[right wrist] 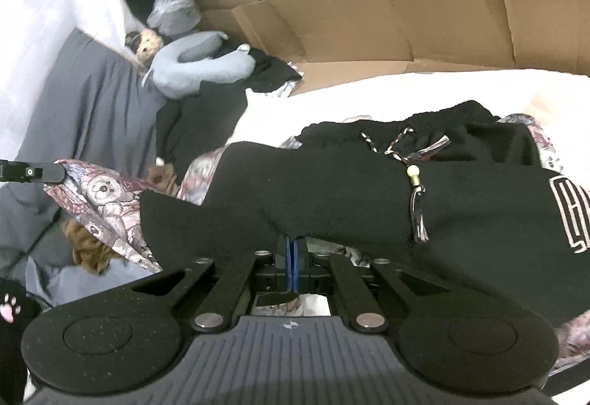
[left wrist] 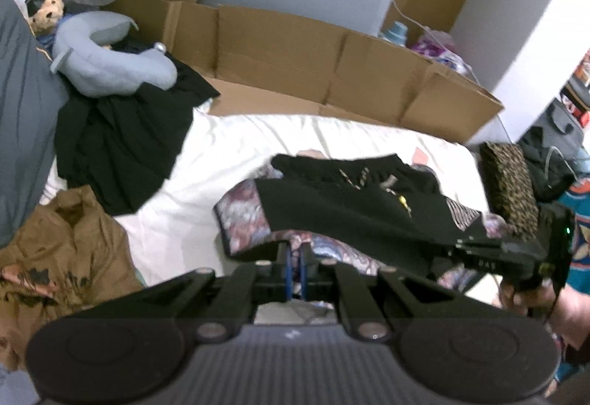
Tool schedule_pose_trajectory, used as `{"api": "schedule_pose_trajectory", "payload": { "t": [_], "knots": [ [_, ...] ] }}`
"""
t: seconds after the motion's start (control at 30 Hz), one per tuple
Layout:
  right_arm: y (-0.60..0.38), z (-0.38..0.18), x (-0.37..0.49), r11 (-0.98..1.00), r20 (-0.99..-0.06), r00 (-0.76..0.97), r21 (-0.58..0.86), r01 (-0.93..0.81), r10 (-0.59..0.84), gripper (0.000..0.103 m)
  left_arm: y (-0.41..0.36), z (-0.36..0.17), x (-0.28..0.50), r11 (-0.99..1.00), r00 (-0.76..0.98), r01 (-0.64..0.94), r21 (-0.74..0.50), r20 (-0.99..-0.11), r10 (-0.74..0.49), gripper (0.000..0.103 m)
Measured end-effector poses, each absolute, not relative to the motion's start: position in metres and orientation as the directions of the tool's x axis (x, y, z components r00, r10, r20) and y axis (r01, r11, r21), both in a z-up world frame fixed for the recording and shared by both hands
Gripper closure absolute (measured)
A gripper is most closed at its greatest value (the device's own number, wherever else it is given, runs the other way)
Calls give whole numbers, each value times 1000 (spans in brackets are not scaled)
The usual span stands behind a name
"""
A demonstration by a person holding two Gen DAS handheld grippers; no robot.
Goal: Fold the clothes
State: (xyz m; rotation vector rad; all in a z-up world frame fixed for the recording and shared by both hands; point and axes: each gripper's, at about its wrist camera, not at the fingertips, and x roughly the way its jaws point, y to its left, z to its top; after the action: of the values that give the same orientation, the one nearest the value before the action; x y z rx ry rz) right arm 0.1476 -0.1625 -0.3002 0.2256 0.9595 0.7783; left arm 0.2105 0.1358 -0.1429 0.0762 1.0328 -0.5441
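**Two grippers, one pair of black shorts**

We hold the black shorts lifted over the white sheet. Our right gripper is clamped on the black hem. Our left gripper is pinched shut on the patterned fabric at the shorts' other edge. Cardboard boxes stand behind.

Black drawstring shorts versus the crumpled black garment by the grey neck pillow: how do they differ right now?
The black drawstring shorts are spread out and lifted, both grippers pinching their near edge; the crumpled black garment lies bunched and untouched. The shorts show a braided cord and white lettering with patterned lining; the crumpled garment looks plain. The shorts sit mid-bed; the other lies beside the grey neck pillow. Both are black fabric over the white bed sheet.
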Motion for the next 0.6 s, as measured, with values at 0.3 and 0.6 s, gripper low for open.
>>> {"api": "schedule_pose_trajectory", "payload": {
  "t": [0.3, 0.6],
  "knots": [
    [-183, -280, 119, 698, -705, 268, 433, -570, 656, 103, 157, -157, 176, 852, 296, 447, -274, -853, -430, 99],
    [-177, -286, 116, 683, -727, 225, 426, -593, 649, 98, 185, -193, 172, 885, 271, 370, -284, -878, -395, 99]
  ]
}}
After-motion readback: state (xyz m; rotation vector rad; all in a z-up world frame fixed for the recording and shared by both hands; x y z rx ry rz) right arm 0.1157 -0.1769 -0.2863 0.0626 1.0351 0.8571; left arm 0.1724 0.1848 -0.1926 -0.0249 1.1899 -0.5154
